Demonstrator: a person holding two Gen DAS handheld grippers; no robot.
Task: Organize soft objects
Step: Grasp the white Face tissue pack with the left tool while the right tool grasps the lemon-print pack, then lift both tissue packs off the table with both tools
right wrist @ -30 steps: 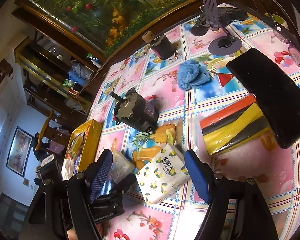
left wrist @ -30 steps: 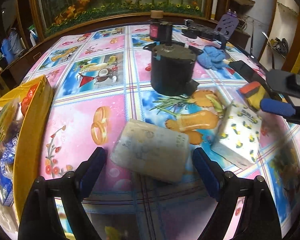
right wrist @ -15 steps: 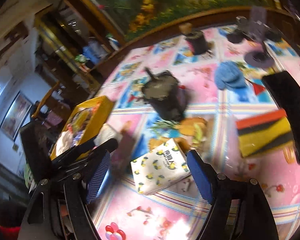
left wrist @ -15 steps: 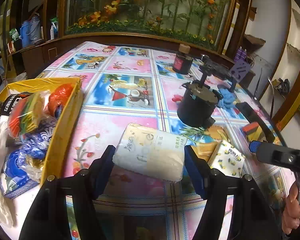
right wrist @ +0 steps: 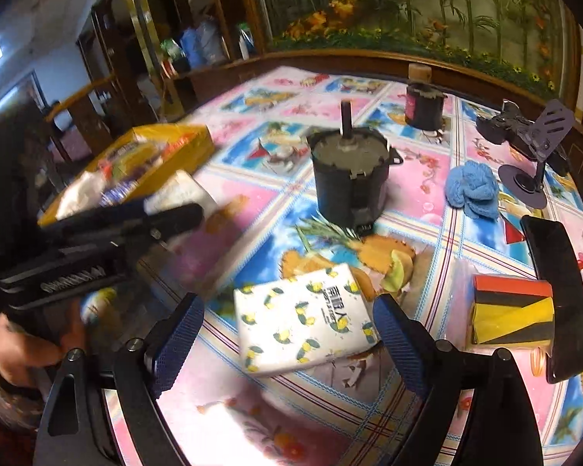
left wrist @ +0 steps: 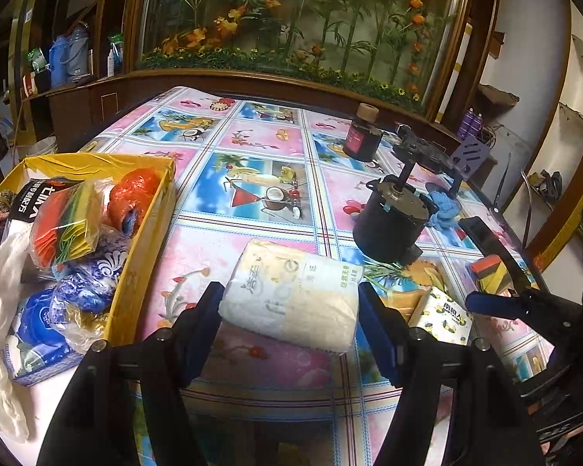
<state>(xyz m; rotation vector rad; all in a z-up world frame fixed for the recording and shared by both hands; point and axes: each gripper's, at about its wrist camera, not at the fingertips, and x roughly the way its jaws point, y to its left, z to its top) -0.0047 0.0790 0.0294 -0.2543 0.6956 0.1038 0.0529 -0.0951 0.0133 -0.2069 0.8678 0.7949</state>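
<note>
The biggest change is on the left: the left gripper (left wrist: 289,306), whose jaws have closed over the past second, now clamps the white tissue roll pack (left wrist: 295,295) by its two ends and carries it clear of the tablecloth (left wrist: 260,139), where a second ago it lay flat between spread fingers. It hangs just beside the yellow box (left wrist: 144,256), which already holds bagged soft goods, so the drop into that box looks like the step in hand. On the right, the right gripper (right wrist: 287,334) has just been opening its jaws and has rolled level; they stand wide on either side of the lemon-print tissue pack (right wrist: 305,324), which lies on the cloth untouched by either pad, probably next in line. Further right, a yellow, orange and black pack (right wrist: 511,314) and a blue knitted cloth (right wrist: 474,190) wait, well apart. The table carries a glossy fruit-patterned oilcloth, with a dark motor (right wrist: 351,178) standing mid-table. Behind runs a wood-framed panel of painted flowers.
</note>
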